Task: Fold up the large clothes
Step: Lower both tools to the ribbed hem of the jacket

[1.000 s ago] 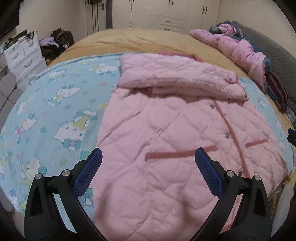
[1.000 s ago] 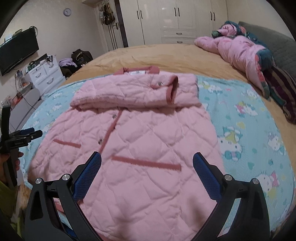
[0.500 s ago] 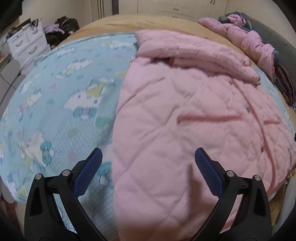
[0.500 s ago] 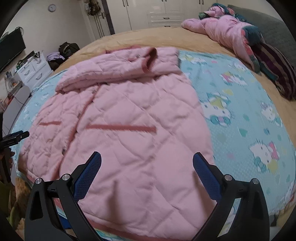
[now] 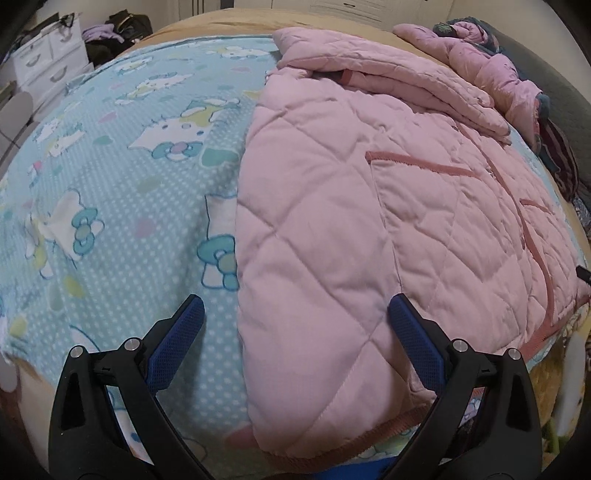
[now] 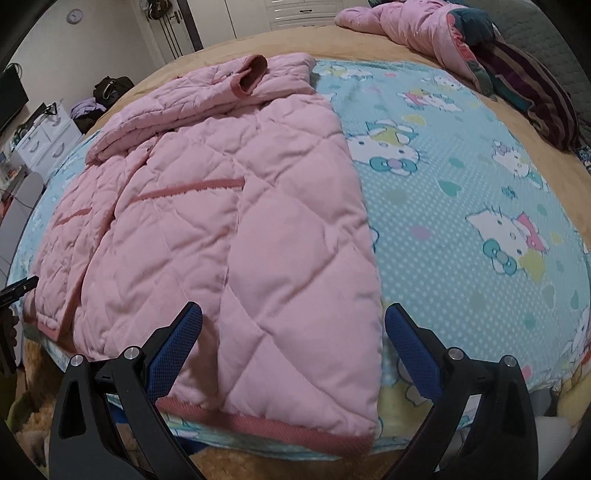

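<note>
A pink quilted jacket (image 5: pixel 369 206) lies flat on a light blue cartoon-cat blanket (image 5: pixel 110 184), its sleeves folded across the chest near the collar. In the left wrist view my left gripper (image 5: pixel 295 328) is open just above the jacket's bottom left corner, its blue fingers straddling the side edge. The right wrist view shows the same jacket (image 6: pixel 221 229) on the blanket (image 6: pixel 461 192). My right gripper (image 6: pixel 293 326) is open over the bottom right corner, with the darker pink hem (image 6: pixel 273 424) just below it. Neither gripper holds cloth.
Another pink padded coat (image 6: pixel 413 26) and a striped cloth (image 6: pixel 532 85) are piled at the far right of the bed. A white drawer unit (image 5: pixel 48 59) and dark bags (image 5: pixel 118 33) stand at the far left. The bed's near edge (image 6: pixel 258 461) lies right under the grippers.
Both grippers have dropped lower and closer to the jacket's hem. The left one has shifted toward the left edge, the right one toward the right edge. The jaws stay open.
</note>
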### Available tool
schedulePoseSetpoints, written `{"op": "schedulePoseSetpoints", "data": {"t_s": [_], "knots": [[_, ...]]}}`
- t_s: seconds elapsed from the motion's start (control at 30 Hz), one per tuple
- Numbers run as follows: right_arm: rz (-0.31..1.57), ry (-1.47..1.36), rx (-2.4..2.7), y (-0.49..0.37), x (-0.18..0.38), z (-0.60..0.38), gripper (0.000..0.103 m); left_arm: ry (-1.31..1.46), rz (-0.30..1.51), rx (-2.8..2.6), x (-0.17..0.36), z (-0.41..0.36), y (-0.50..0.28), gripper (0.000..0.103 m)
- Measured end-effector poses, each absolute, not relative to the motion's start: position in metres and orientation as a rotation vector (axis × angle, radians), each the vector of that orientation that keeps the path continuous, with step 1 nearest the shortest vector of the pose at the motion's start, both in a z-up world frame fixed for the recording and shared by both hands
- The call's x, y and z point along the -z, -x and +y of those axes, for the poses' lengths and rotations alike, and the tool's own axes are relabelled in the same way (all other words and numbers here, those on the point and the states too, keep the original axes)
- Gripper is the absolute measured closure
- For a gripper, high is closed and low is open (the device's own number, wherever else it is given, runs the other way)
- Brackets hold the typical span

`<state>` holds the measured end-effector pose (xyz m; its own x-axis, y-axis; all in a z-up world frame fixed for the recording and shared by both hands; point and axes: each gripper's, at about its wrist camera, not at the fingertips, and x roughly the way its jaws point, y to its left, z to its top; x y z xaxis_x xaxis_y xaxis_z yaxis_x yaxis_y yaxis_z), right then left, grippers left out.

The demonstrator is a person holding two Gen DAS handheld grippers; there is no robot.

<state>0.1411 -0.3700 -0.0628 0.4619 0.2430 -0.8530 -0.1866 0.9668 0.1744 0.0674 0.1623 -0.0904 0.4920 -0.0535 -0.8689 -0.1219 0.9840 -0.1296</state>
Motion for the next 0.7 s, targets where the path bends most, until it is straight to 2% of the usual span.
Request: {"op": "schedulePoseSetpoints", "data": {"t_s": [0.47,0.7], "knots": [[1.116,-0.188,-0.34,-0.121,0.079,-0.385,0.005,0.191,1.073,0.01,0.097,0.147,-0.056,0.009],[1.128,-0.235,-0.4,-0.114,0.082,-0.387,0.024,0.2,1.076,0.013,0.099,0.148,-0.054,0.009]]}}
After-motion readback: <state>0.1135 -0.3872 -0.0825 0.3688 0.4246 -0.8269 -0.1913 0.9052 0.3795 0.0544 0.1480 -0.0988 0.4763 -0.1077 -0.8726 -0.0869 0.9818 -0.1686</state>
